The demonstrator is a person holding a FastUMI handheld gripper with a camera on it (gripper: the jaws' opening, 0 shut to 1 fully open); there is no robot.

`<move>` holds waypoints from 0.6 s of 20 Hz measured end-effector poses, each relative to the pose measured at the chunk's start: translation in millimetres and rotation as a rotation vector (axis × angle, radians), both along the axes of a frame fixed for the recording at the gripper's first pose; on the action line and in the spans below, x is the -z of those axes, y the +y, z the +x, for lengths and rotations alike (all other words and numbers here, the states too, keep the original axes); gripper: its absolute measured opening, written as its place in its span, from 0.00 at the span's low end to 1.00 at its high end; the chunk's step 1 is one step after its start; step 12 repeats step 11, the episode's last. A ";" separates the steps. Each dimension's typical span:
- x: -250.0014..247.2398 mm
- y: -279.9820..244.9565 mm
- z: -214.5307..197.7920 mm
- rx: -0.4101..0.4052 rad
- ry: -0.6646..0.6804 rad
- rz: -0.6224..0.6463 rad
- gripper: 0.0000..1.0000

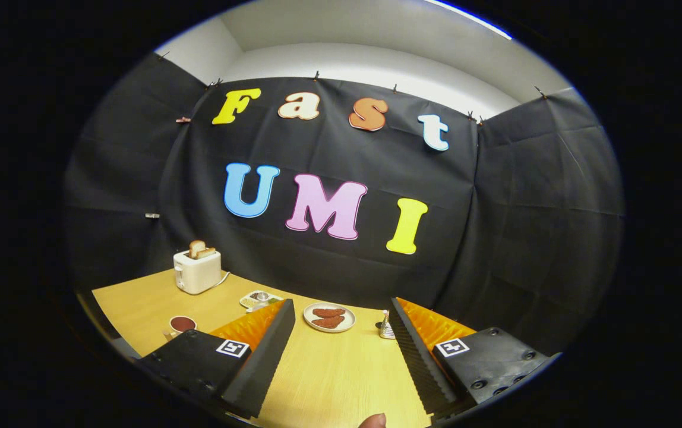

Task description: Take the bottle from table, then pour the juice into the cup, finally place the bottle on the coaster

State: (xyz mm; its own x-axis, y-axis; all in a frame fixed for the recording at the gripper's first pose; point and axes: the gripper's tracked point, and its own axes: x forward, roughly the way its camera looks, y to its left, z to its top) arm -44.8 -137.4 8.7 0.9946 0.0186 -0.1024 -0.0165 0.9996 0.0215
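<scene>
My gripper [341, 305] hangs open above the wooden table [341, 374], its fingers spread wide with nothing between them. A small ribbed, clear bottle-like thing [385, 327] with a dark top stands just inside the right fingertip, partly hidden by it. A white cup [182, 325] holding dark red liquid sits left of the left finger. Beyond the left fingertip lies a patterned coaster [259, 299] with something small and clear on it.
A white plate [329, 317] with brown sausage pieces lies ahead between the fingertips. A white toaster [197, 270] with bread slices stands at the far left by the cloth wall. A person's fingertip [372, 421] shows at the near table edge.
</scene>
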 end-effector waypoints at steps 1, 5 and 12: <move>2.4 -8.3 -2.4 0.002 0.002 0.013 0.98; 20.7 -38.0 -12.3 0.004 0.015 0.046 0.97; 47.0 -74.9 -22.9 0.066 0.042 0.058 0.98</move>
